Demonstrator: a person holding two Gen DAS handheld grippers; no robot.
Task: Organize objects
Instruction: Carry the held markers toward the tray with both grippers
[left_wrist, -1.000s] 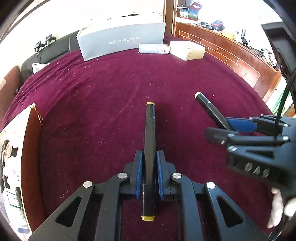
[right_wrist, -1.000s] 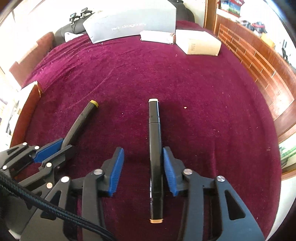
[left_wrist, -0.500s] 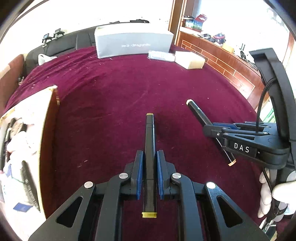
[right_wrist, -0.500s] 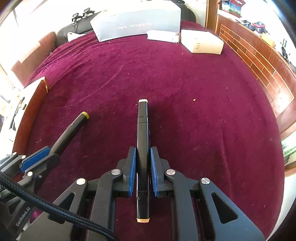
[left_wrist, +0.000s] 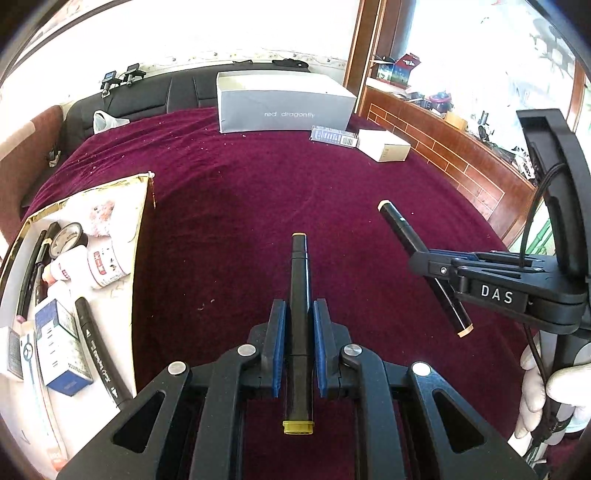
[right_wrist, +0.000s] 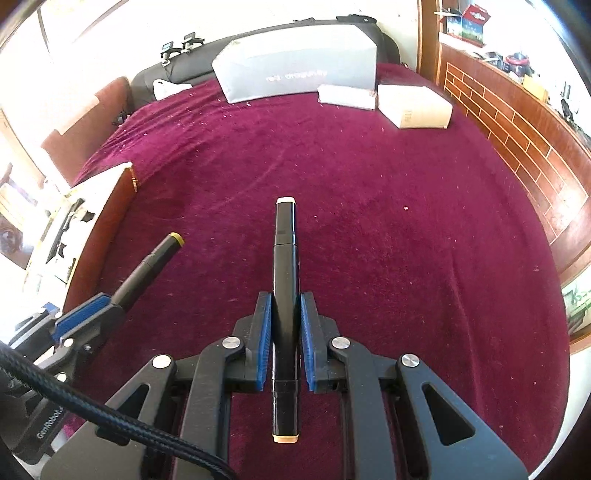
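L claw (left_wrist: 298, 345): black yellow-capped marker (left_wrist: 298, 295) | R claw (right_wrist: 284, 343): black cream-capped marker (right_wrist: 284, 288)

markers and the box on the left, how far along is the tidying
Done: the open box at the left already holds a marker, tape, bottles and small cartons. In hand: the left claw grips a yellow-capped marker and the right claw a beige-capped marker, both off the cloth. Left: placing both markers.

Two fisheye views, each looking forward and down along its own gripper, raised above the red cloth (left_wrist: 258, 206), left view from the left side, right view beside it, both facing the grey box (right_wrist: 295, 74) far ahead
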